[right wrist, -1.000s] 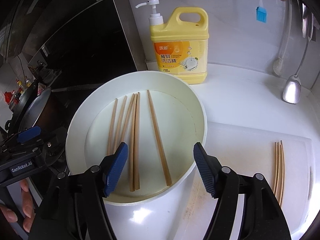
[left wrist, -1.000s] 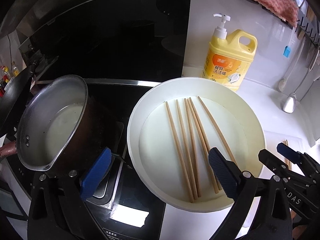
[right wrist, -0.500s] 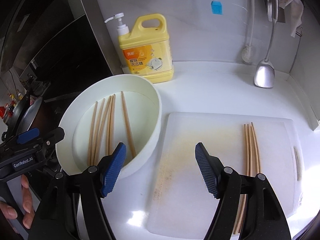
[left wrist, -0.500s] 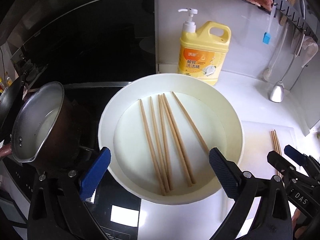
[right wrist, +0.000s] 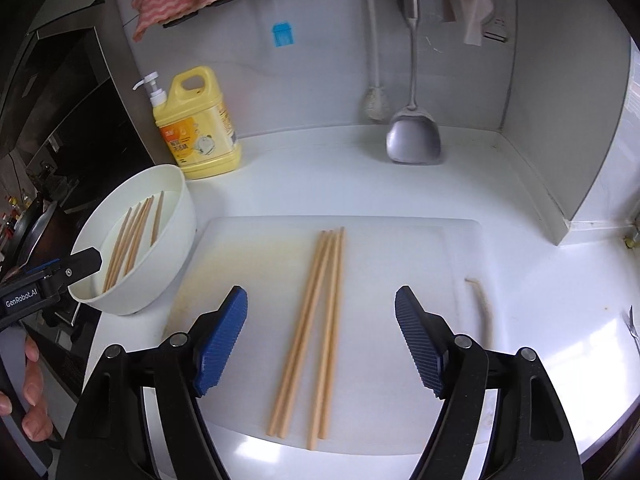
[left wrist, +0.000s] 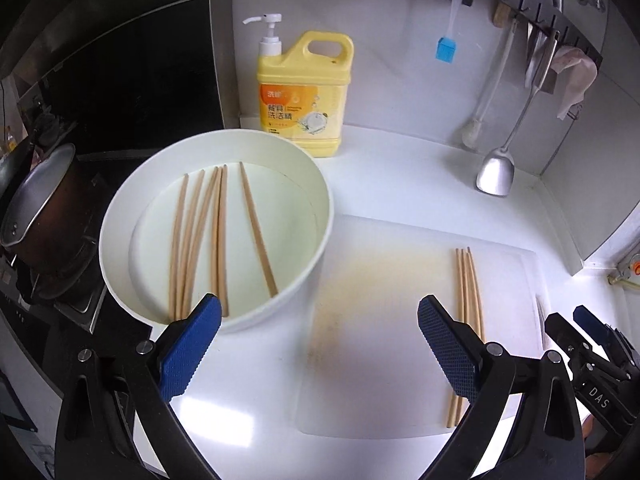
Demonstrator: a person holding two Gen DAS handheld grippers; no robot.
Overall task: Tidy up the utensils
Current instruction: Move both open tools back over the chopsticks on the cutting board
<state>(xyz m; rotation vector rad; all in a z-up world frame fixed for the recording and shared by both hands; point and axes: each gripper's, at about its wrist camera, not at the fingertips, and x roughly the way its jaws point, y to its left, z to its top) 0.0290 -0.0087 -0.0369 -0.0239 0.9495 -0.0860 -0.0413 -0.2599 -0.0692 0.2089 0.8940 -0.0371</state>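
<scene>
1. Both views have swung sideways since the earlier frames, from the stove and basin toward the white plastic cutting board (right wrist: 380,264), which is now central in the right wrist view.
2. Right tongs (right wrist: 322,338): blue ribbed pads wide apart, jaws having just been opening; nothing is pressed between them. Four pale wooden chopsticks on the board (right wrist: 320,328) lie in the gap as seen from above, untouched.
3. Left tongs (left wrist: 320,344): pads spread wide and empty, hovering over the near left part of the board, its left pad overlapping the basin rim in the picture.
4. Round white plastic basin (left wrist: 120,216): stands on the white tabletop (right wrist: 320,172) just left of the board and holds five more wooden chopsticks in the basin (left wrist: 218,236), lying roughly parallel on its floor.
5. Yellow dish-soap jug with white pump (left wrist: 306,92): upright behind the basin, against the wall.
6. Metal spatula (right wrist: 414,138) and white brush (right wrist: 376,104): hanging from the wall rail, with a blue silicone brush (left wrist: 446,48) nearby.
7. Metal saucepan (left wrist: 36,208): on the dark stove at far left.
8. A person's fingers (right wrist: 34,380) grip the left tool's handle.
</scene>
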